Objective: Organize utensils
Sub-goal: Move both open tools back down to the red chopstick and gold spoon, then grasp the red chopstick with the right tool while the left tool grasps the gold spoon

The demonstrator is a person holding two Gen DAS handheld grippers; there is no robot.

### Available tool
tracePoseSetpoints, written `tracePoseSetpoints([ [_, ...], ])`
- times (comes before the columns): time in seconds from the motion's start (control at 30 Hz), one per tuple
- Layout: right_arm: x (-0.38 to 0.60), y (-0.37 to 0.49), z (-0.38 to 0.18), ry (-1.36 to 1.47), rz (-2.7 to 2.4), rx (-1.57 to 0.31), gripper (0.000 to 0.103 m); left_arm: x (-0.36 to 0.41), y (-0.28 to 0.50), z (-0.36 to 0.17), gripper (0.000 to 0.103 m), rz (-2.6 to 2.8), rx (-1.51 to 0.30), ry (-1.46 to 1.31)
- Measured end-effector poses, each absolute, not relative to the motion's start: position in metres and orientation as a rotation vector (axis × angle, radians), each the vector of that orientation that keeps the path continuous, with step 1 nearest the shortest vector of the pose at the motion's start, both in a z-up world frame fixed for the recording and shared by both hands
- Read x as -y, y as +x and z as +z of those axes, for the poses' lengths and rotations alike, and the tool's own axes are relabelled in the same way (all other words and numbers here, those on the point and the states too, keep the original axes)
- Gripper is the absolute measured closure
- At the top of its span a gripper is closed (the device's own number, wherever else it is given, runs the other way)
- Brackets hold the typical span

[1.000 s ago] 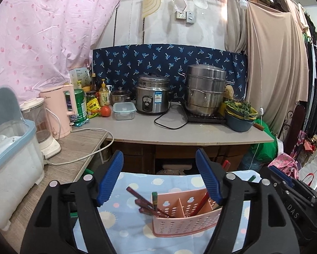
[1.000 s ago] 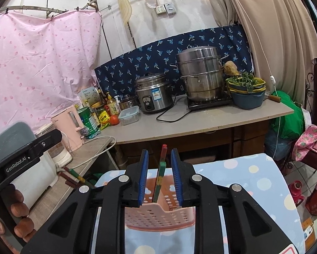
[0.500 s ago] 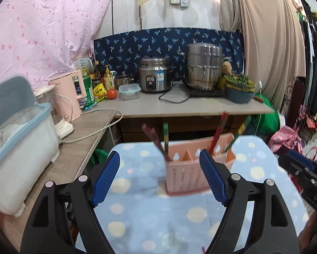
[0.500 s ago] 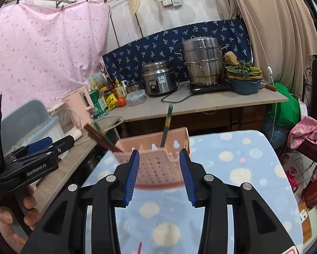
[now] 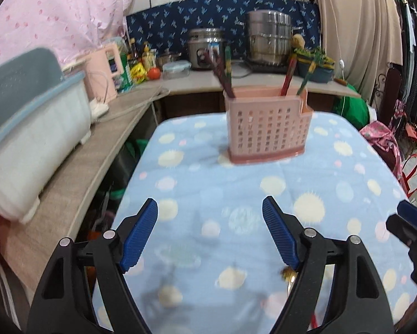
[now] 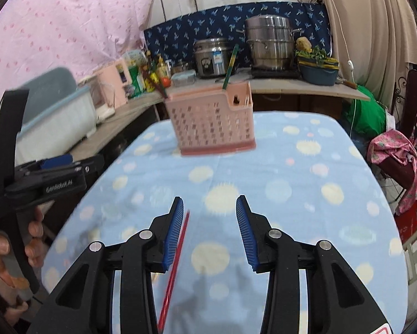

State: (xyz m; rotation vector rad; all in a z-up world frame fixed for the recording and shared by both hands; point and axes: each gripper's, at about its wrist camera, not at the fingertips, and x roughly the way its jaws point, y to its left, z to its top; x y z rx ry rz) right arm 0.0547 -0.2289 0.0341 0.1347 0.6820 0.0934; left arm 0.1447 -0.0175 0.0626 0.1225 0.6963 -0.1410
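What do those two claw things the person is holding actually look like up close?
Both are black plastic frames with silver rivets. Each claw, left and right, ends in two ribbed blue pads. From the right camera, the left tool's side carries white lettering, too blurred to read surely, and bare fingers wrap its handle. No cables or sleeves show.

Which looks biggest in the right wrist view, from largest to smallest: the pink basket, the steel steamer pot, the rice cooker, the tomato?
1. Pink basket, though being nearest inflates it.
2. Steamer pot.
3. Rice cooker.
4. Tomato, clearly the smallest.
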Motion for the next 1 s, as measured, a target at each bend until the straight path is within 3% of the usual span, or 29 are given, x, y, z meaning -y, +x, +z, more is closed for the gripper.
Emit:
tracePoseSetpoints([
  [0.37,0.188,-0.009,-0.039,0.125,0.108,-0.831,0.064,-0.009,0.090,-0.016,0.029,-0.133,-0.893,0.034],
  [0.8,0.172,-0.021,-0.054,0.092,0.110,-0.848,0.064,-0.008,0.056,-0.041,0.029,-0.134,-0.921,0.060],
  [1.0,0.166,-0.021,-0.058,0.065,0.109,-0.841,0.072,-0.011,0.053,-0.050,0.029,-0.135,-0.952,0.044],
])
